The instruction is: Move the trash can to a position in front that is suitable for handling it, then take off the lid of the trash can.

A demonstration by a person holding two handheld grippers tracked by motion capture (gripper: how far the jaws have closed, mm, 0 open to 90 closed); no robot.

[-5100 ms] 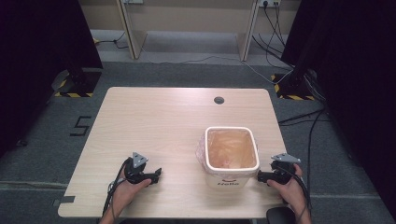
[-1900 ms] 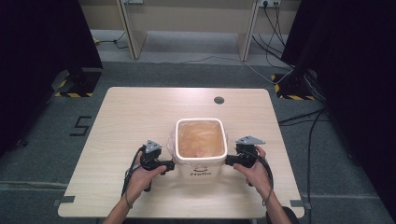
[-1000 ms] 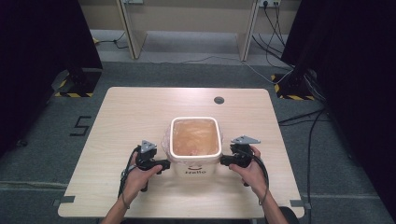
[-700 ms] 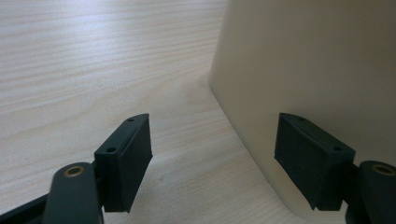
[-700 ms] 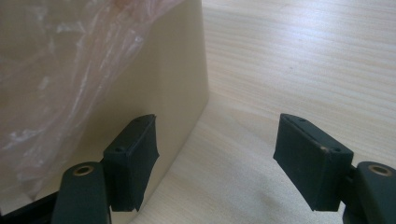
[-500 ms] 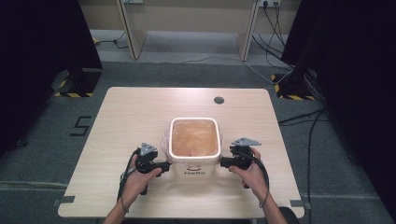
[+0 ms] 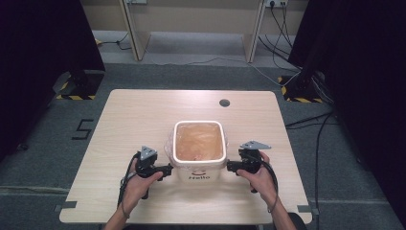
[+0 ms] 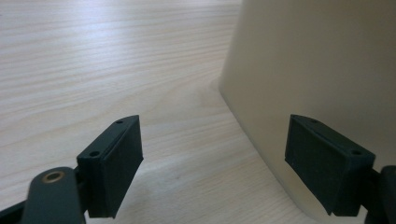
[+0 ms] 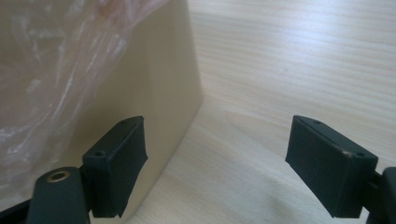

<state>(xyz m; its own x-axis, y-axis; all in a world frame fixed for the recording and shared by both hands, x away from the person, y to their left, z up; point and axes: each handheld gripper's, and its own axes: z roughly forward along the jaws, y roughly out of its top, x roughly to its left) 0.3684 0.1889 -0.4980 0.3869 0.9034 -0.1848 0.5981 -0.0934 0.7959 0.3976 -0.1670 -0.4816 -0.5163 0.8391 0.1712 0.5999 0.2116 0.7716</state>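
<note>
A cream square bin (image 7: pixel 198 173) with "Hello" printed on its front stands at the table's front middle, lined with a clear plastic bag (image 7: pixel 198 141). My left gripper (image 7: pixel 168 168) is at the bin's left wall and my right gripper (image 7: pixel 230 166) at its right wall, both pointing inward. In the left gripper view the left gripper (image 8: pixel 212 158) stands wide, its jaws have just been opening, and the bin wall (image 8: pixel 317 60) lies behind its right jaw, unpressed. In the right gripper view the right gripper (image 9: pixel 215 158) has also just been opening, with the bin (image 9: pixel 154 60) and bag (image 9: pixel 56 70) behind its left jaw.
The wooden table (image 7: pixel 134 115) has a round cable hole (image 7: pixel 224 102) near its far edge. Beyond it are a grey carpet, desk legs, trailing cables and black curtains on both sides.
Since five seconds ago the bin has come from the right side to the front middle, and both grippers have closed in on its sides. In the last second hands and bin stayed put.
</note>
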